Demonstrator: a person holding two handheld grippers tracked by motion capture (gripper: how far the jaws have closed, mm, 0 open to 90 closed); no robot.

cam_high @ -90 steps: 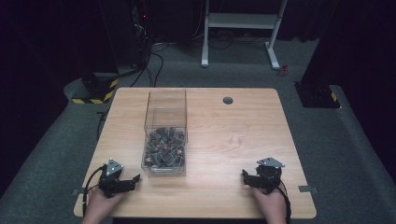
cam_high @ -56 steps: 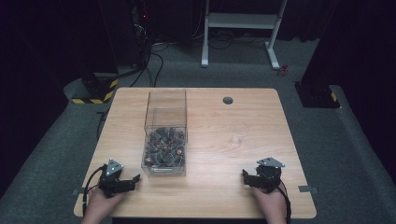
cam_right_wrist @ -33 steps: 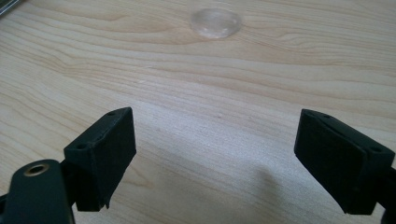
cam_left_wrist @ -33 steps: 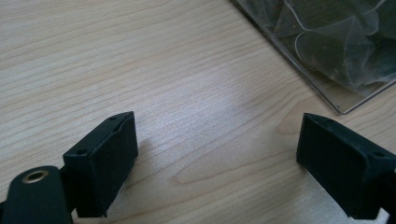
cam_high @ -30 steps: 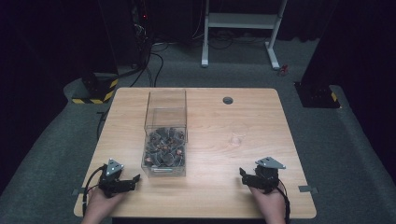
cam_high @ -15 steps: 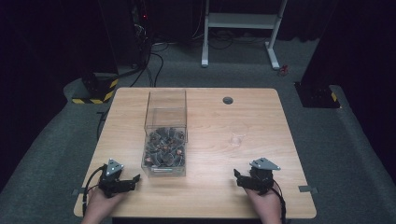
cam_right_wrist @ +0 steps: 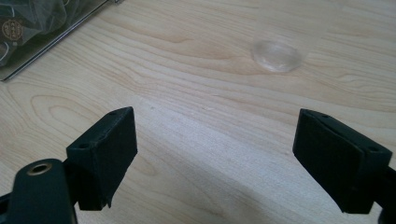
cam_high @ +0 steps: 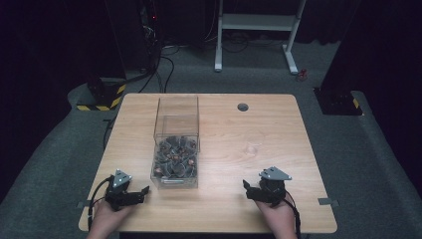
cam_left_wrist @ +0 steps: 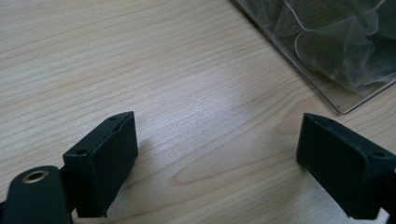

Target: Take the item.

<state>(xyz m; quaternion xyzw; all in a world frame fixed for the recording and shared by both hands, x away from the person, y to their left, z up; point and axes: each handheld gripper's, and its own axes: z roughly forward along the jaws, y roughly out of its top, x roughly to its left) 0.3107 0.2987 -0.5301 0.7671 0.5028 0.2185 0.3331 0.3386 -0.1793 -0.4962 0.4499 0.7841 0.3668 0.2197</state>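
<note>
Both grippers resting open near the clear box

The rectangular clear plastic box (cam_high: pixel 175 149) is standing on the pale wood-grain table (cam_high: pixel 249 129), holding dark crinkled pieces too blurred to identify; the left gripper (cam_high: pixel 142 193) is lying just beside its near corner, jaws spread wide, gripping nothing; the right gripper (cam_high: pixel 247 187) is lying well apart, likewise spread and empty

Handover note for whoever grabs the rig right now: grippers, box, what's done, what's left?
Left gripper: open, holding nothing, low over the table's near edge, just left of the clear box.
Right gripper: open, holding nothing, near the table's front right, jaws turned toward the box.
Clear box: upright, left of centre, its lower part full of small wrapped pieces. A small clear disc lies on the bare wood ahead of the right gripper.
Done: nothing picked up.
Left: apparently everything; neither gripper has reached the box.
</note>
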